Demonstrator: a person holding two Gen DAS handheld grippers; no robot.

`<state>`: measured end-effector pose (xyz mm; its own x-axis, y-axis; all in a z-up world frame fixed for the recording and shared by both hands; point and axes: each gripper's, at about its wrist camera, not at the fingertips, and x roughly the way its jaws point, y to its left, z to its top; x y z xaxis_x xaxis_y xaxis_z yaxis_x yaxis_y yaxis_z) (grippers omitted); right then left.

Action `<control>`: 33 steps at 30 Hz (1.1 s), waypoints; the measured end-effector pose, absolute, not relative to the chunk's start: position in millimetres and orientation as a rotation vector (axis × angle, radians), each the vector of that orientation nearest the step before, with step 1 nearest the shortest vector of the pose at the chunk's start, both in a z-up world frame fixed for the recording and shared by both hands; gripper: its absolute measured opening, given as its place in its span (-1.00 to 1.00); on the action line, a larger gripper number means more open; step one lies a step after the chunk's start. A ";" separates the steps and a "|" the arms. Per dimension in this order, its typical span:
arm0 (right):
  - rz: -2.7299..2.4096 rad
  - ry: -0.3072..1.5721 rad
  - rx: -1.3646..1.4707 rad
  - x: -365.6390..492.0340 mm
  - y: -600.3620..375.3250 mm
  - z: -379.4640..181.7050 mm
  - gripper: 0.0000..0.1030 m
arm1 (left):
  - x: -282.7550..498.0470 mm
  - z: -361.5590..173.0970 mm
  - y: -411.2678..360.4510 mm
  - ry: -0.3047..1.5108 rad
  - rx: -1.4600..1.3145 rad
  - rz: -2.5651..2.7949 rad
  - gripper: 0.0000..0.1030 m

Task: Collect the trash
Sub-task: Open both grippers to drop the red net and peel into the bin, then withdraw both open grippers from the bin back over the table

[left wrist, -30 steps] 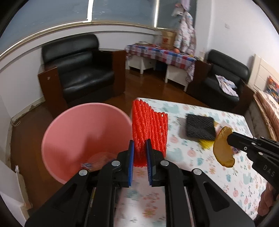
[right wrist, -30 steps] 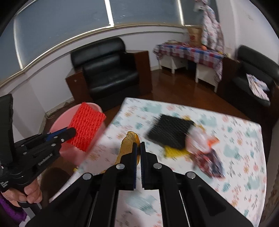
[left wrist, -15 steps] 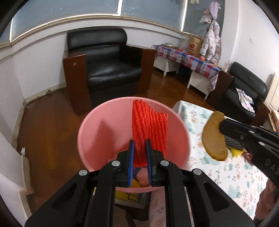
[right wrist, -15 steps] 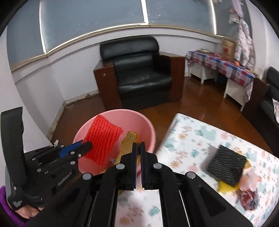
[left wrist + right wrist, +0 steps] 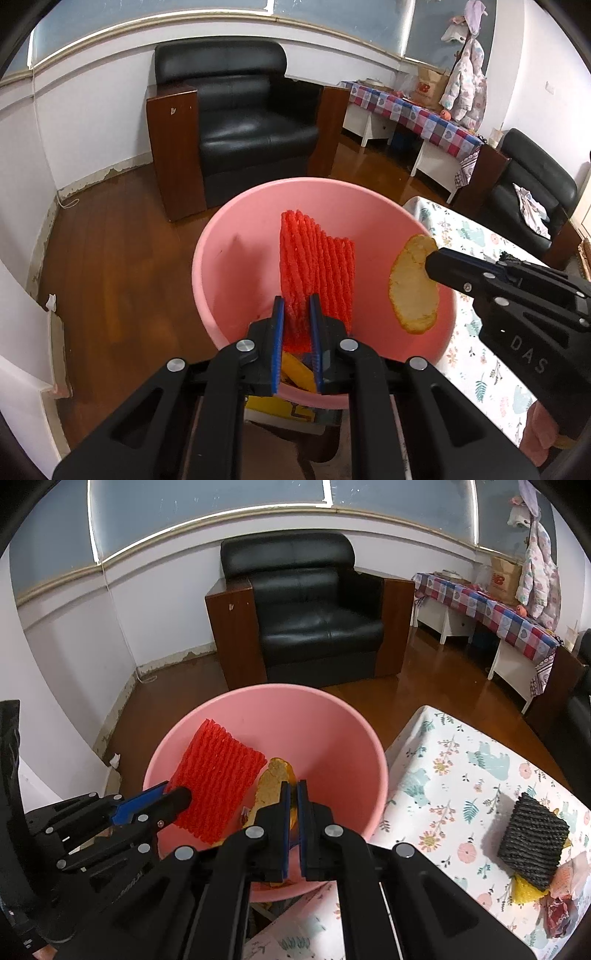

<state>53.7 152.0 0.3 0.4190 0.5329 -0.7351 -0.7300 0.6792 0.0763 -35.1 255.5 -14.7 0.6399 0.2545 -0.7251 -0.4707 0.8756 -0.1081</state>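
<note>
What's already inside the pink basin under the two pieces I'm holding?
At the pink basin bottom only a yellow scrap shows, between the left gripper fingers. The red foam net, orange peel and both grippers cover the rest.

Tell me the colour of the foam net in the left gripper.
Bright red foam net; clearest in the left wrist view.

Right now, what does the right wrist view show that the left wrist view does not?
Only the right wrist view shows the black foam net lying on the table, with more trash beside it. Only the left wrist view shows the second black armchair. Both show the pink basin, the left gripper shut on the red foam net, and the right gripper shut on the orange peel, both held over the basin.
</note>
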 end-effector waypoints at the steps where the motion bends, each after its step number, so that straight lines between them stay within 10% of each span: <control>1: 0.803 0.814 -0.274 54.5 153.3 -1.2 -0.94 | -34.5 -15.5 256.4 0.776 -0.301 0.420 -0.75; 33: 0.736 0.785 -0.175 48.0 97.6 15.0 -0.46 | -37.4 -2.3 235.0 0.758 -0.285 0.391 -0.36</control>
